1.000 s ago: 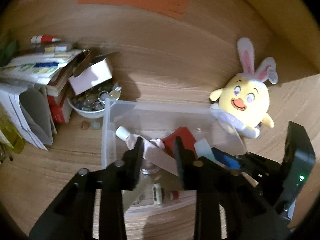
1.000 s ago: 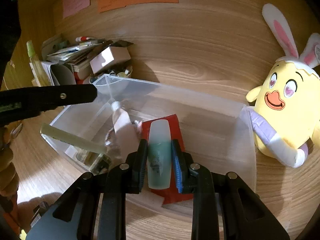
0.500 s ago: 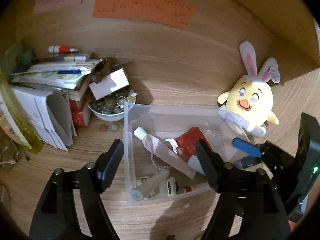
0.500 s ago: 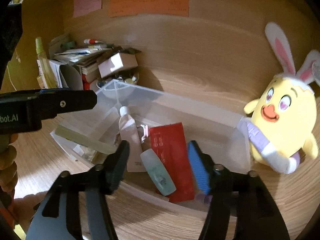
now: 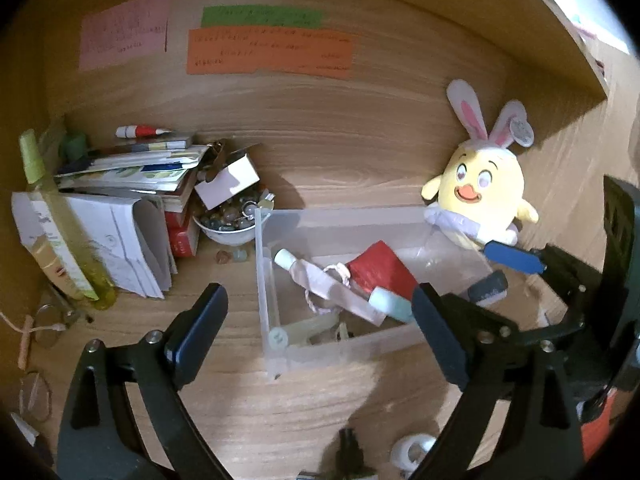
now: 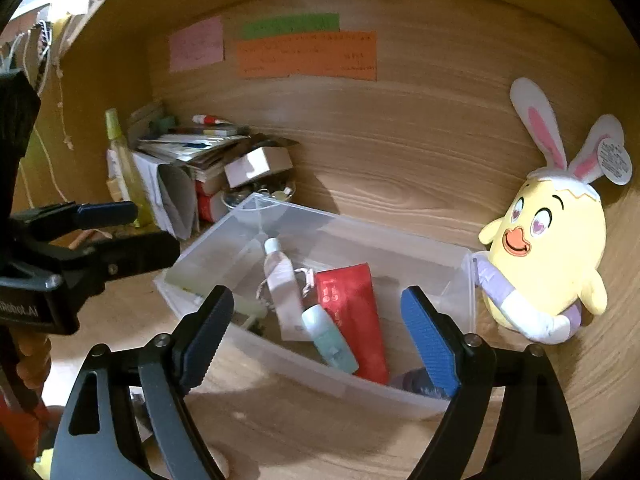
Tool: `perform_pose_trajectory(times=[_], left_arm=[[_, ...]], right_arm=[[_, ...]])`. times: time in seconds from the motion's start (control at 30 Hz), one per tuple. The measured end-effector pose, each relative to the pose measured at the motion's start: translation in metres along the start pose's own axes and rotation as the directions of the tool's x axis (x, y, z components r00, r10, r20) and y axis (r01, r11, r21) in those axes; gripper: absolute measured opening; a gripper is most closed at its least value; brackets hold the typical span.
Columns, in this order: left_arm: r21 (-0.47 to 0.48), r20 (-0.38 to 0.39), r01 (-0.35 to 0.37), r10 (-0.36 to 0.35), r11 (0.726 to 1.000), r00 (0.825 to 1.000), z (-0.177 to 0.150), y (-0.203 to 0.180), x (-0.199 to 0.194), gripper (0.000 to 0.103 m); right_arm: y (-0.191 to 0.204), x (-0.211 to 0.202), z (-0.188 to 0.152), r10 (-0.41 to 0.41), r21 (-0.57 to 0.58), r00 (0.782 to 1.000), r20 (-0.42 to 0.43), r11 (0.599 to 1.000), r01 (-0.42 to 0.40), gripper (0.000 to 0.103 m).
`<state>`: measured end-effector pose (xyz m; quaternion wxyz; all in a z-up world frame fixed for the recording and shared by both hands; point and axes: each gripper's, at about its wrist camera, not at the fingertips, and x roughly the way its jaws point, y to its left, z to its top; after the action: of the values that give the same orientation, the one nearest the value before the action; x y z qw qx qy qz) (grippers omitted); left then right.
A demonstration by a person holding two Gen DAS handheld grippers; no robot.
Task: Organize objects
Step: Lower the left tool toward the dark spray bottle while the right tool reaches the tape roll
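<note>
Readable writing: "Robot.AI", partly cut off, on the left gripper (image 6: 132, 236) body at left edge. Wall notes illegible. Both grippers' jaws opening, nothing between them; right gripper (image 6: 316, 340) frames the clear bin (image 6: 400, 252), frame centre.

One clear plastic bin (image 6: 460, 276) is being counted on the tabletop (image 5: 304, 412). Inside it, one red packet (image 6: 352, 300), one pale pink tube (image 6: 280, 280), one mint-green tube (image 6: 330, 338) and one pale yellow-green tube (image 5: 304, 330) are being counted. One yellow plush chick with two rabbit ears (image 6: 556, 240) is being counted beside the bin. Three paper notes are being counted on the wall: one pink (image 5: 124, 34), one green (image 5: 262, 17), one orange (image 5: 270, 52). One white bowl of trinkets (image 5: 230, 230) and one yellow-green bottle (image 5: 52, 224) are being counted. Two tongs are being counted.
</note>
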<state>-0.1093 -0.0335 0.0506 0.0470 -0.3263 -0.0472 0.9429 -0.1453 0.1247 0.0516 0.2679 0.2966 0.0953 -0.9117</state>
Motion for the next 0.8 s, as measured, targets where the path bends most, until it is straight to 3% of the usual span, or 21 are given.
perform_pose_trajectory(times=[0.3, 0.47, 0.8], left_arm=[[0.024, -0.057, -0.003, 0.004, 1.000, 0.998, -0.030, 0.005, -0.012, 0.096], [0.018, -0.080, -0.039, 0.041, 0.999, 0.996, -0.046, 0.013, -0.017, 0.096], [-0.025, -0.119, -0.050, 0.046, 0.998, 0.992, -0.074, 0.020, -0.022, 0.096]], right_arm=[[-0.003, -0.020, -0.016, -0.001, 0.031, 1.000, -0.004, 1.000, 0.001, 0.085], [-0.002, -0.029, -0.024, 0.034, 0.063, 0.999, -0.002, 0.997, -0.033, 0.086], [0.015, -0.021, -0.052, 0.104, 0.085, 0.992, -0.068, 0.992, -0.098, 0.088]])
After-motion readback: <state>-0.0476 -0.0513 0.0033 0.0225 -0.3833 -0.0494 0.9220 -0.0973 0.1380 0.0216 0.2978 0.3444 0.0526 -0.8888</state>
